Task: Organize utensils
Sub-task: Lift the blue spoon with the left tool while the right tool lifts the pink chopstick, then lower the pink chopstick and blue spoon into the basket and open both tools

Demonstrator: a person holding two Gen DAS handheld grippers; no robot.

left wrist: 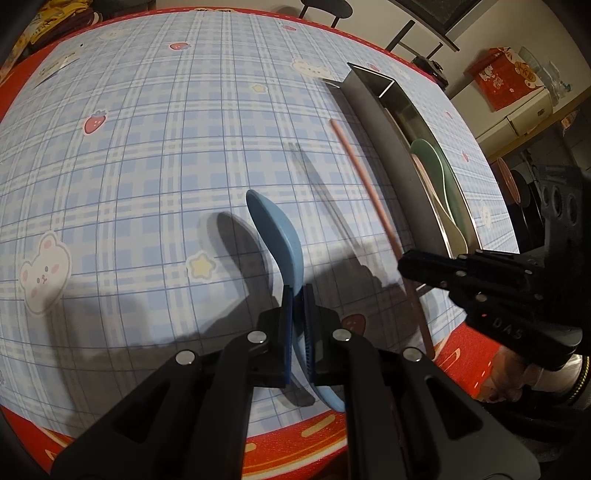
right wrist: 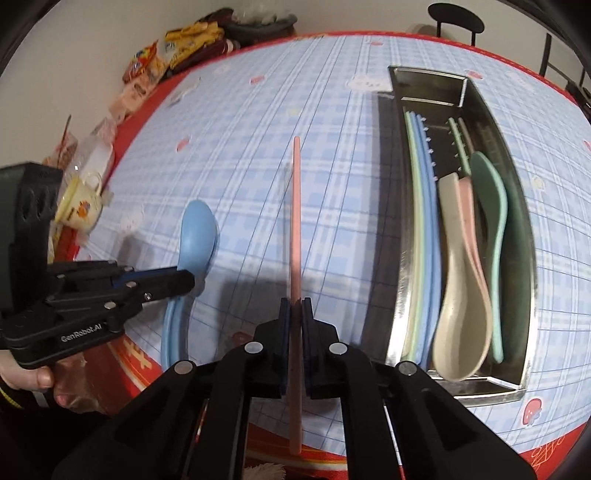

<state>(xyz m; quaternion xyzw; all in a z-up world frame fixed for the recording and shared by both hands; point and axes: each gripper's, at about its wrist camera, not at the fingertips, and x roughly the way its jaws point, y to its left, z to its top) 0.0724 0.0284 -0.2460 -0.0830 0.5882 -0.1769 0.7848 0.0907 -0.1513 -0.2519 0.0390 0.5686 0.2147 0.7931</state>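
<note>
My left gripper (left wrist: 298,295) is shut on the handle of a light blue spoon (left wrist: 275,236), lifted a little over the checked tablecloth; the same left gripper (right wrist: 186,280) and blue spoon (right wrist: 195,236) show at the left of the right wrist view. My right gripper (right wrist: 295,308) is shut on a pink chopstick (right wrist: 296,221) that points away over the cloth; in the left wrist view the right gripper (left wrist: 410,264) holds that pink chopstick (left wrist: 364,177) beside the steel tray (left wrist: 373,133). The steel tray (right wrist: 517,258) holds beige, pink and green spoons (right wrist: 461,295) and pastel chopsticks (right wrist: 421,221).
Snack packets (right wrist: 177,48) and a small cup (right wrist: 79,206) crowd the table's far left edge. A dark chair (right wrist: 456,18) stands behind the table. A red border runs round the cloth (left wrist: 147,147). A person's hand (right wrist: 33,376) grips the left tool.
</note>
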